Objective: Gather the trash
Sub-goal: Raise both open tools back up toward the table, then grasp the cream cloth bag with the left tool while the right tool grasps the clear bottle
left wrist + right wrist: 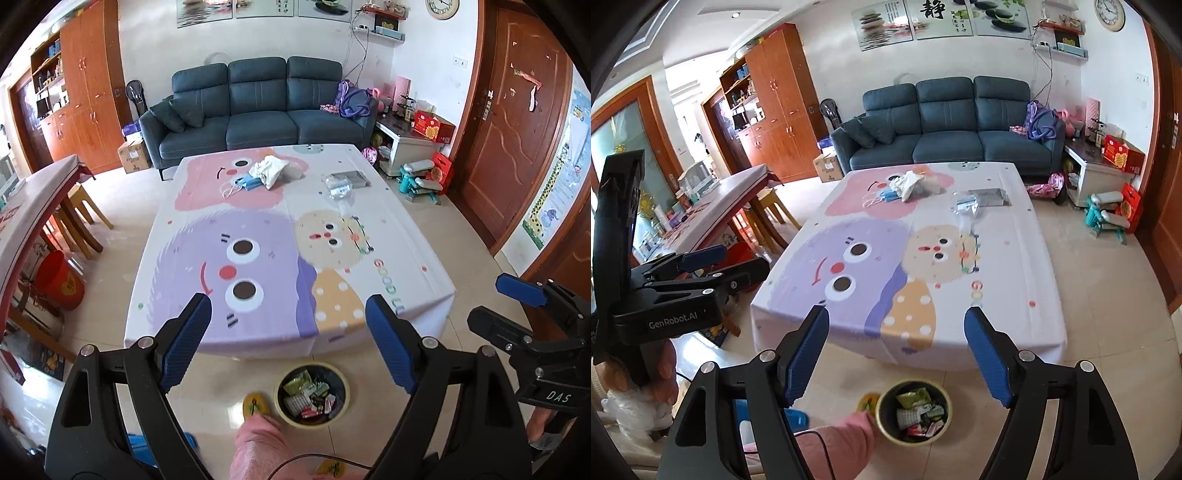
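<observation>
A low table under a cartoon cloth (266,236) (923,258) fills the middle of both views. At its far end lie a crumpled white cloth or paper (269,170) (908,184), a blue face mask (243,183) (886,195), a clear plastic bag (338,186) (964,205) and a grey packet (351,179) (991,196). On the floor by the near edge stands a yellow-rimmed bin (313,397) (914,410) holding wrappers. My left gripper (288,341) is open and holds nothing above the near edge. My right gripper (897,354) is open too, also holding nothing.
A blue sofa (258,110) (953,122) stands behind the table. A wooden dining table with stools (40,206) (727,210) is at left, a red bucket (61,280) beside it. Toys and boxes (421,177) lie at right. A pink-trousered leg and yellow slipper (255,406) are near the bin.
</observation>
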